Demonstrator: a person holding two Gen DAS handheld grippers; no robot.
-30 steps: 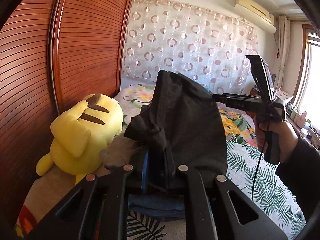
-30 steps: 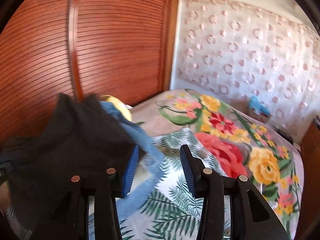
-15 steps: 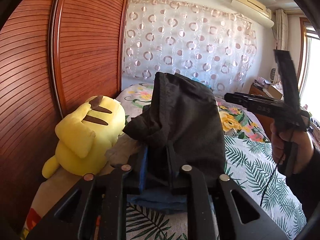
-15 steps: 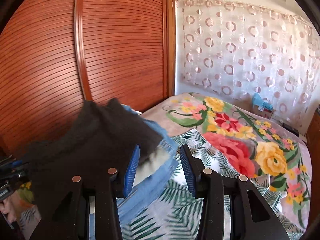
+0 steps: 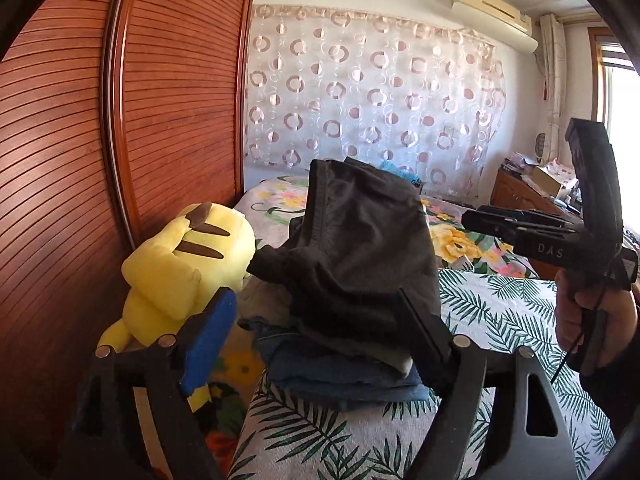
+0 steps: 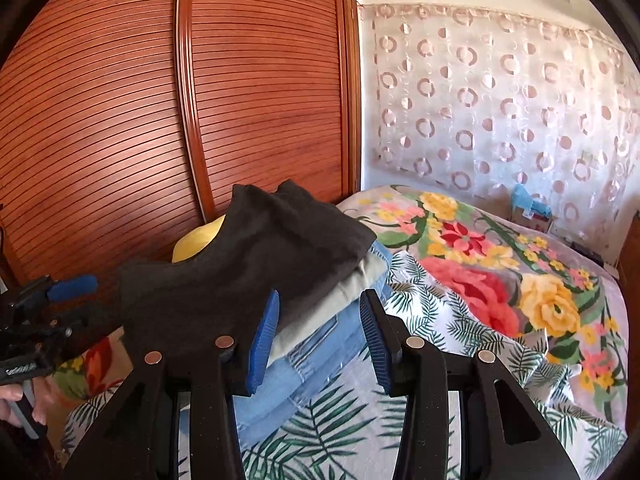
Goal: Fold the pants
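Folded dark grey pants [image 5: 360, 252] lie on top of a small stack with a light grey garment [image 6: 352, 284] and blue jeans [image 5: 344, 384] beneath, on the floral bedspread. My left gripper [image 5: 316, 332] is open, its fingers spread either side of the stack's near end. My right gripper [image 6: 320, 332] is open and empty in front of the stack's right side. It also shows in the left wrist view [image 5: 472, 218], held right of the pants. The left gripper shows at the left edge of the right wrist view [image 6: 72, 282].
A yellow plush toy [image 5: 184, 268] lies left of the stack against the slatted wooden wardrobe door [image 5: 80, 160]. The floral bedspread [image 6: 500, 288] stretches right and back toward a circle-patterned curtain [image 5: 380, 112]. A wooden dresser [image 5: 520, 196] stands at far right.
My left gripper has opened and let go of the dark pants, which now rest on the stack. My right gripper has drawn back a little to the right.
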